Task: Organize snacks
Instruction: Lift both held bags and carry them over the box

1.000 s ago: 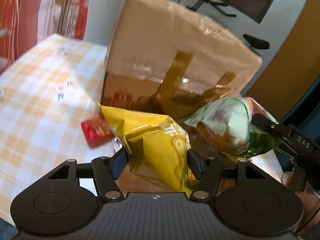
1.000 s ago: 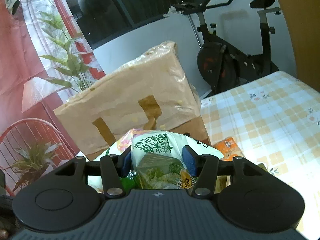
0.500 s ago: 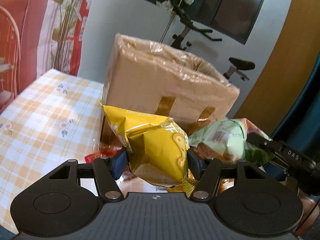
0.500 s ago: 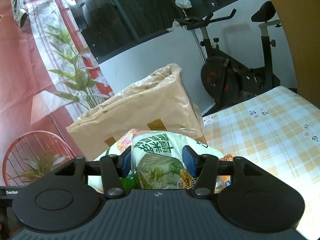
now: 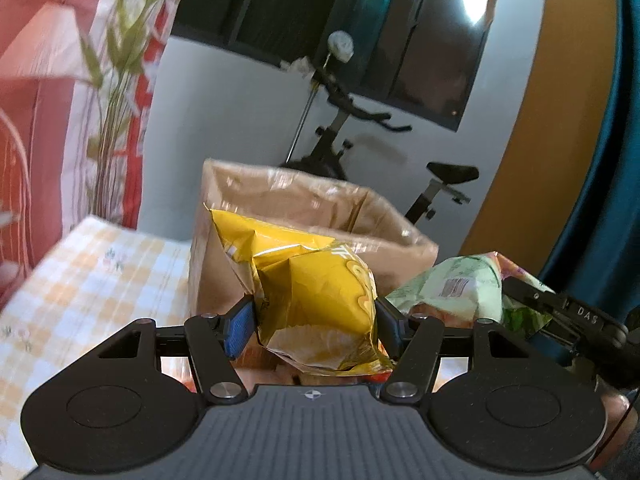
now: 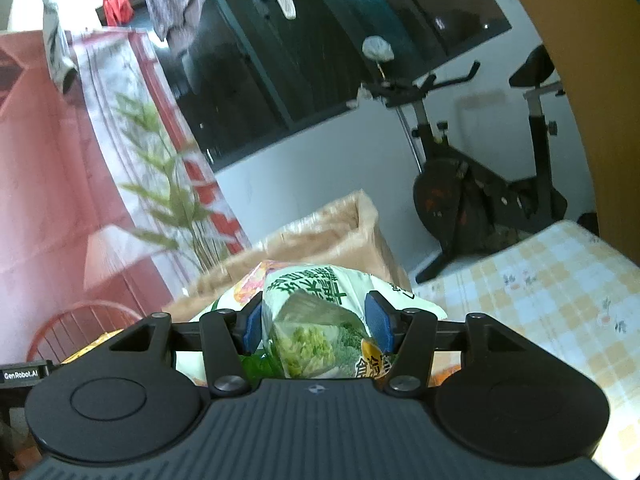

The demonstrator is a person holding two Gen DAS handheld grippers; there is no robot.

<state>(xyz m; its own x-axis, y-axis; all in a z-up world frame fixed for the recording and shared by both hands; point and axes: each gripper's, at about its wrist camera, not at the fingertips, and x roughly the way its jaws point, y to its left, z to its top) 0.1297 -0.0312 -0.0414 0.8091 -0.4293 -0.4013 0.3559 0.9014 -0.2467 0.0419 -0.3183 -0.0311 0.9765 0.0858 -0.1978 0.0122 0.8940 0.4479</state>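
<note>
Both packets have been lifted level with the cardboard box rim: the yellow chip bag is clamped by the left gripper, the green snack bag by the right gripper; dropping in probably follows.

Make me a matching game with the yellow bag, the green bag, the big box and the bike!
Things:
1. yellow snack bag
2. green snack bag
3. cardboard box
4. exercise bike

Places or states:
A. on the floor by the wall
B. open at the top, on the checked tablecloth
C. held in the right gripper
D. held in the left gripper

Pairs: 1-D, 2-C, 3-B, 4-A
</note>
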